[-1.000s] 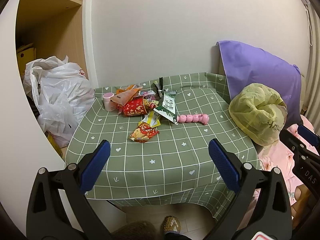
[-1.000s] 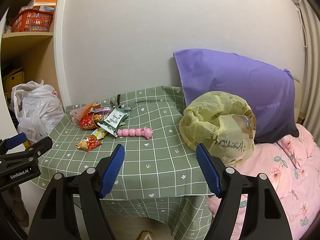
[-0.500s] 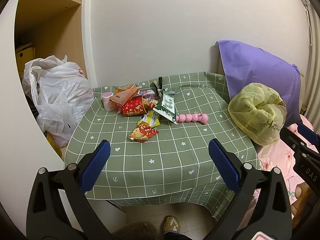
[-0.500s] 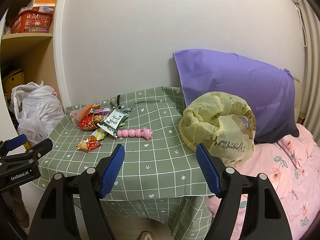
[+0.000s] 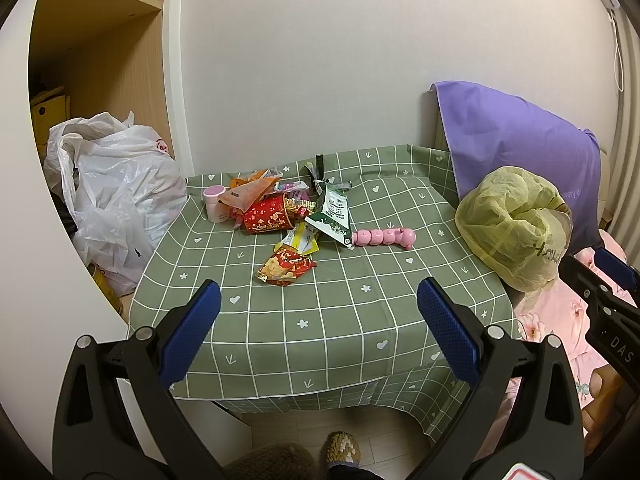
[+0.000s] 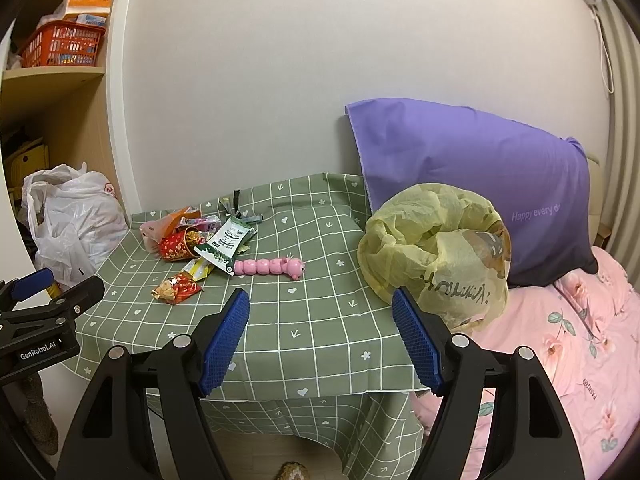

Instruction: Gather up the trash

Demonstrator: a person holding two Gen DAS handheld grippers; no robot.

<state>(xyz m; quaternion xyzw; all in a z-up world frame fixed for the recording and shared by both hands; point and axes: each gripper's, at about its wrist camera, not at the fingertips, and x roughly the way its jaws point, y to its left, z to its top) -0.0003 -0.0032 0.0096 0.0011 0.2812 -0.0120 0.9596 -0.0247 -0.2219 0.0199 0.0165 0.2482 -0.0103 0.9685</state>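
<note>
Since nothing is between my fingers yet: I judge the collecting not begun, and every piece of litter lies out on the surface.
Progress: none of the trash shows as gathered; all of it is left to do.
Left gripper (image 5: 318,312): released, its blue pads spread wide, hovering above the near edge of the green checked tablecloth surface (image 5: 340,320), grasping nothing.
Right gripper (image 6: 320,330): also released and empty, held over the near right part of the same surface, just in front of the crumpled yellow plastic bag (image 6: 436,256).
Trash pile: a loose cluster toward the far left of the surface, well apart from both grippers.
Red and gold snack wrapper (image 5: 286,266): nearest to me, flat and crinkled, slightly apart from the rest.
Yellow sachet (image 5: 298,238): just behind it, partly under the green and white foil pouch (image 5: 332,218).
Red patterned paper cup (image 5: 268,218): tipped on its side, touching the orange wrapper (image 5: 246,192) and smaller scraps.
Small pink tub (image 5: 215,202): upright at the left of the pile; whether it counts as trash I cannot tell.
Pink segmented caterpillar toy (image 5: 384,237): touching the pouch's corner; I judge it a toy, not litter.
Likely container: the yellow bag at the surface's right edge, its mouth open, looks meant for the trash.
White plastic bag (image 5: 116,196): full, beside the surface on the left.
</note>
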